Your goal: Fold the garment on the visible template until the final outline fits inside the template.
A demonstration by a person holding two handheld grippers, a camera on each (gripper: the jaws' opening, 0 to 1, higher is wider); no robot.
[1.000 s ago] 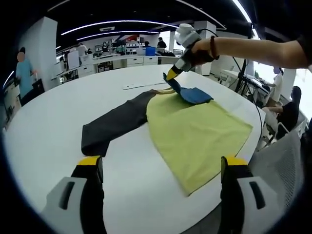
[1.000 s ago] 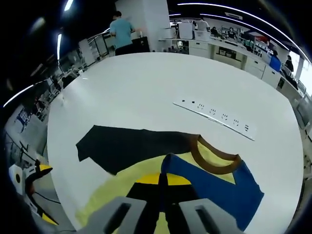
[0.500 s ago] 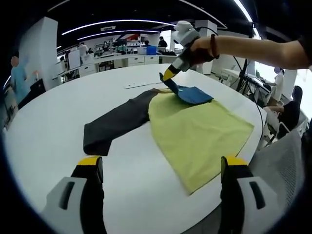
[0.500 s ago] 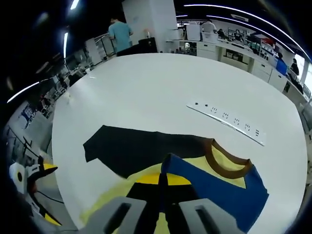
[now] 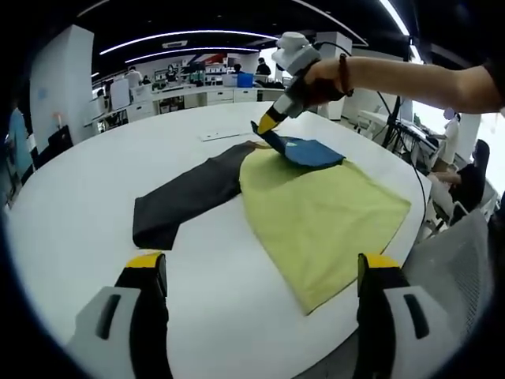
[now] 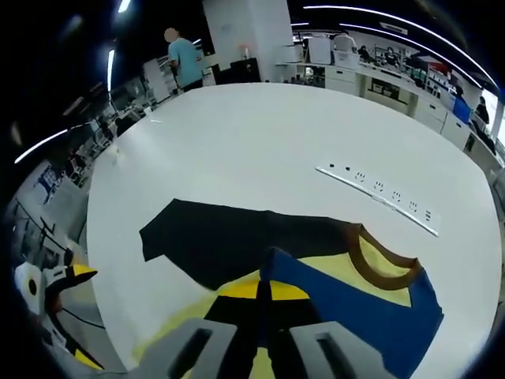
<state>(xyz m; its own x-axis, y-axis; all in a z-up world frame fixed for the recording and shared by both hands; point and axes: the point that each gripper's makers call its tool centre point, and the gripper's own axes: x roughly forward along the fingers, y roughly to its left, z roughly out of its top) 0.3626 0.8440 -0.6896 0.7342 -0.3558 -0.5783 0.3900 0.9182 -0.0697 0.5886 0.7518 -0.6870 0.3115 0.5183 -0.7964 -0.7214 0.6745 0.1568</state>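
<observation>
Right gripper (image 6: 263, 286), jaws pressed together, pinches the blue sleeve (image 6: 355, 308) of the shirt (image 5: 316, 213) on the white table (image 5: 79, 197). Left gripper (image 5: 260, 272) hovers spread.

The garment (image 5: 316, 213) lies on the table (image 5: 79, 213), a power strip (image 6: 387, 199) behind it.

The right gripper (image 6: 263, 290) has its yellow-tipped jaws closed on the blue sleeve (image 6: 355, 308) of a yellow T-shirt (image 6: 237, 292) with a brown collar (image 6: 377, 264). Its black sleeve (image 6: 229, 241) lies flat on the white table (image 6: 252, 134), near a power strip (image 6: 377, 188).
</observation>
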